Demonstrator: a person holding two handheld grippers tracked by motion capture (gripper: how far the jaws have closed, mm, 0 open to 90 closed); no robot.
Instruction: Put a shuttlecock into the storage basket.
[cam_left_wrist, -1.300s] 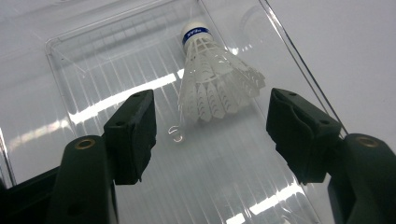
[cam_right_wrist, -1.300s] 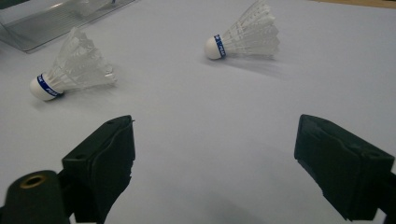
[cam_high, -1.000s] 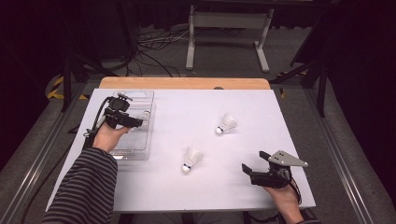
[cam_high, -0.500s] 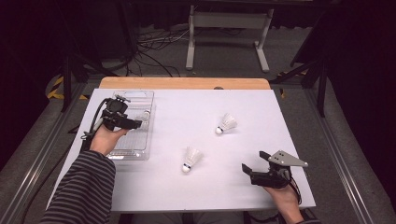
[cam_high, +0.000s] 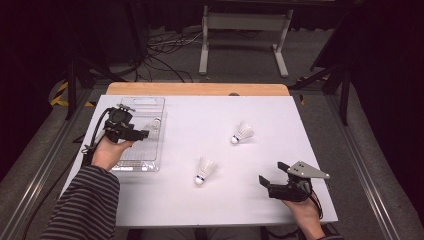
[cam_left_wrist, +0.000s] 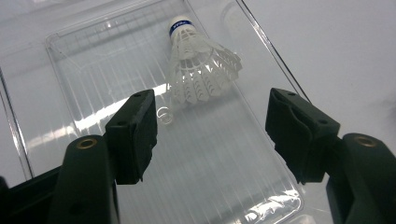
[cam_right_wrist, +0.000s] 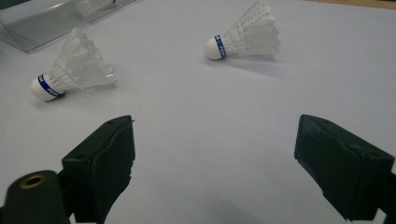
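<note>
In the high view the white feathered shuttlecock in the clear ribbed plastic tray is a faint pale blur at about 2 o'clock from the left gripper, too small to tell which way its cork points, and the tray's near left corner is covered by the person's left hand. In the left gripper view the tray's rim runs off the picture at 12 and 9 o'clock. In the right gripper view that tray is cut by the top edge at 11 o'clock, the small blue lettering on the shuttlecock cork band is too small to read, and both jaws run off the bottom edge

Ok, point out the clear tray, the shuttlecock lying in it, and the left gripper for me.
clear tray (cam_left_wrist: 70, 60), left gripper view, on its bare ribbed floor.
shuttlecock in the tray (cam_left_wrist: 198, 70), left gripper view, on its feather skirt.
left gripper (cam_left_wrist: 210, 135), left gripper view, midway between its open jaws.
</note>
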